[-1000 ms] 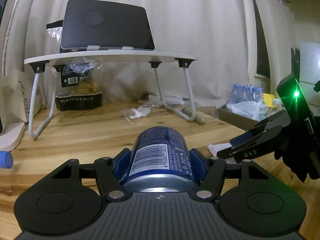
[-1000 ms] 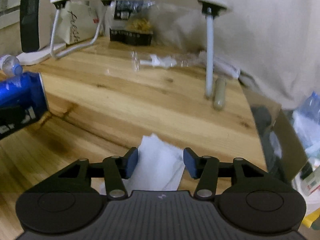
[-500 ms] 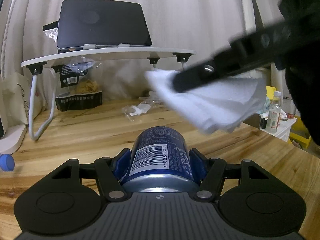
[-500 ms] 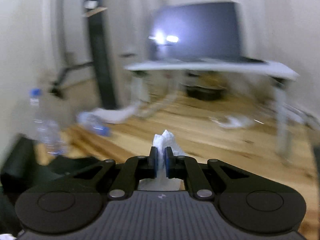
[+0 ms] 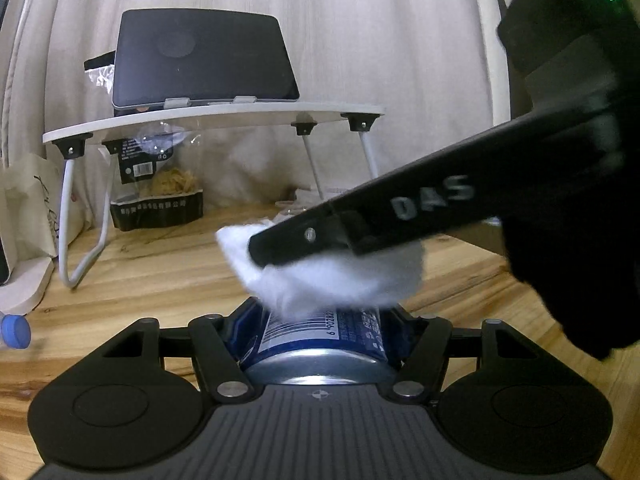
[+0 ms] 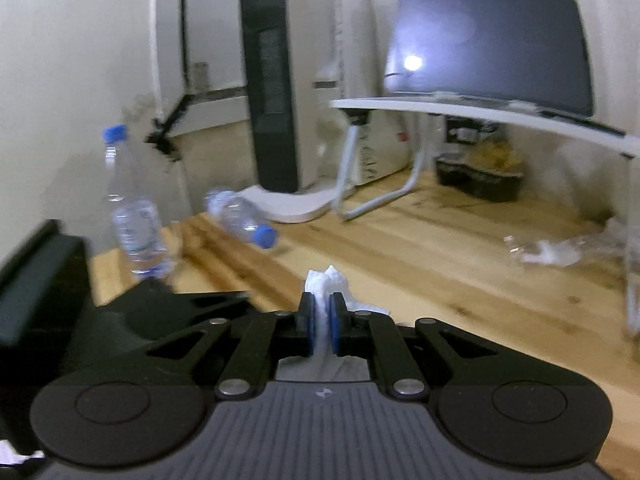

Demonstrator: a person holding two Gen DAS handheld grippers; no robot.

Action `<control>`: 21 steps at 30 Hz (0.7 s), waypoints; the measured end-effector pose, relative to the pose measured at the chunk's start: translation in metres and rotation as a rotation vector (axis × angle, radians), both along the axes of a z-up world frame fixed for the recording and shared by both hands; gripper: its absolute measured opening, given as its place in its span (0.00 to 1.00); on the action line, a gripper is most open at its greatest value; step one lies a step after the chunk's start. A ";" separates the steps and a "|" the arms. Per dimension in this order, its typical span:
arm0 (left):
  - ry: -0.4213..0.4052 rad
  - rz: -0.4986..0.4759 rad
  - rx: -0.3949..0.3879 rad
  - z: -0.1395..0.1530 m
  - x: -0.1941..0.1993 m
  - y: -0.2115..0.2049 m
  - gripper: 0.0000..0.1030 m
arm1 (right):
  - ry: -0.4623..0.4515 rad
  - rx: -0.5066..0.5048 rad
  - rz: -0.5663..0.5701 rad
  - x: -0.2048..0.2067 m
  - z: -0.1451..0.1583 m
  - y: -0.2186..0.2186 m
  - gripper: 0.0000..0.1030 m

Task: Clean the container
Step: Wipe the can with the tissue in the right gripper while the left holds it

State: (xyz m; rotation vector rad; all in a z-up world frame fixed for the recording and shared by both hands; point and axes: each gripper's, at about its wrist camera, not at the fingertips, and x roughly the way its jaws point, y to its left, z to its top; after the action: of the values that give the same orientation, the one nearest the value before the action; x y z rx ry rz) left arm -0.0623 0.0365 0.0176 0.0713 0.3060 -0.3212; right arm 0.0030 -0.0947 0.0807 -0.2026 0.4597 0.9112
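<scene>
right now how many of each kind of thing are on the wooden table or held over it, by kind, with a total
blue can: 1
white tissue: 1
water bottles, upright and lying: 2
white lap desk: 1
black tablet: 1
snack bag: 1
total: 7

A second ago the right gripper (image 6: 322, 326) had its jaws apart over the white tissue (image 6: 325, 280) lying on the wooden table (image 6: 460, 264); now its jaws are closed on the tissue and it has lifted it off the table. In the left wrist view this gripper was low at the right edge, then came across higher, and now it has come down so that the tissue (image 5: 340, 280) lies on the top of the blue can (image 5: 320, 330).
</scene>
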 end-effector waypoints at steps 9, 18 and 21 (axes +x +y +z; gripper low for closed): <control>-0.006 0.001 -0.008 0.001 -0.001 0.001 0.64 | 0.043 0.031 0.048 -0.002 -0.003 0.002 0.11; -0.014 0.000 -0.010 0.001 -0.003 0.002 0.64 | 0.087 0.078 0.099 -0.019 -0.001 -0.001 0.11; -0.017 -0.001 -0.011 0.001 -0.003 0.002 0.64 | 0.061 0.079 0.040 -0.006 -0.001 -0.005 0.11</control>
State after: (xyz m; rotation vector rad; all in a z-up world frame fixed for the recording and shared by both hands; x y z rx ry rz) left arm -0.0655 0.0381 0.0183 0.0635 0.2879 -0.3231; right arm -0.0031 -0.0993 0.0795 -0.1123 0.4765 0.9746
